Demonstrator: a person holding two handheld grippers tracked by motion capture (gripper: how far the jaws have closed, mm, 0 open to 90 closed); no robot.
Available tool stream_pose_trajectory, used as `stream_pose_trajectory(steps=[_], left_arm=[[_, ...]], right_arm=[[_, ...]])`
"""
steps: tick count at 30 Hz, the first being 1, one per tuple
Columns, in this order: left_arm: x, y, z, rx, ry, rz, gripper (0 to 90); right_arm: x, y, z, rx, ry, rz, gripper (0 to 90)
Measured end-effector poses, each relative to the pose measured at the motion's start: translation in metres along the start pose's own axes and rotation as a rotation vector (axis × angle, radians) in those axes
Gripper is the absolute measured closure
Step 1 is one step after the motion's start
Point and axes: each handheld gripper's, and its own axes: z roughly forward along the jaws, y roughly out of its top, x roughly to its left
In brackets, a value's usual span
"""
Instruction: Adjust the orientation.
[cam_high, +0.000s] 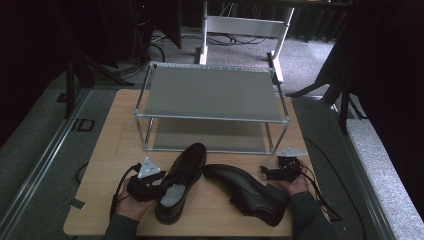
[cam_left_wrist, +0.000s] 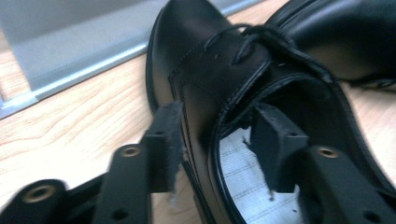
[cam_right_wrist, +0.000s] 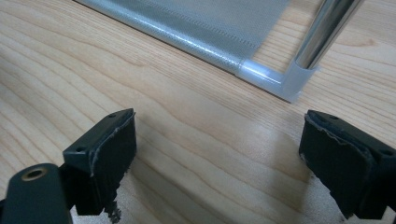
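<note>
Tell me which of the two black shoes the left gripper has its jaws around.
The upright shoe on the left, toe toward the rack: the left gripper straddles its side wall, one jaw inside the opening. The other shoe lies tipped, untouched.

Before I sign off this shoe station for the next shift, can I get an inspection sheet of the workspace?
Surface: wooden table, bare around the shoes.
Job's things: left shoe upright; right shoe beside it, toes nearly meeting; two-tier metal rack behind.
Clutter: nothing seen.
Grippers: left gripper straddles the left shoe's collar, one jaw inside, one outside, contact unclear; right gripper open over bare wood.
Cables: black cable trails from the right gripper.
Surroundings: grey carpet, white frame beyond.
</note>
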Motion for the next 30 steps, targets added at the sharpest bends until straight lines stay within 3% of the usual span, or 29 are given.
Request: stream_pose_trajectory(steps=[3, 5, 8, 10, 19, 22, 26, 30], left_arm=[[-0.001, 0.002, 0.003, 0.006, 0.03, 0.001, 68.2], [-0.001, 0.004, 0.001, -0.013, 0.038, 0.001, 71.9], [-0.005, 0.005, 0.001, -0.034, 0.087, 0.017, 76.8], [-0.005, 0.004, 0.001, -0.052, 0.107, 0.006, 78.8], [0.002, 0.01, 0.001, -0.112, 0.152, -0.036, 81.0], [0.003, 0.016, 0.003, -0.126, 0.206, -0.043, 80.9], [0.006, 0.016, 0.01, -0.108, 0.238, -0.092, 80.5], [0.0, 0.012, 0.012, -0.099, 0.242, -0.091, 77.3]], right_arm=[[0.0, 0.0, 0.0, 0.0, 0.0, 0.0, 10.9], [0.0, 0.0, 0.0, 0.0, 0.0, 0.0, 10.9], [0.0, 0.0, 0.0, 0.0, 0.0, 0.0, 10.9], [0.0, 0.0, 0.0, 0.0, 0.0, 0.0, 10.9], [0.0, 0.0, 0.0, 0.0, 0.0, 0.001, 10.9], [0.0, 0.0, 0.0, 0.0, 0.0, 0.0, 10.9], [0.0, 0.0, 0.0, 0.0, 0.0, 0.0, 10.9], [0.0, 0.0, 0.0, 0.0, 0.001, 0.0, 10.9]])
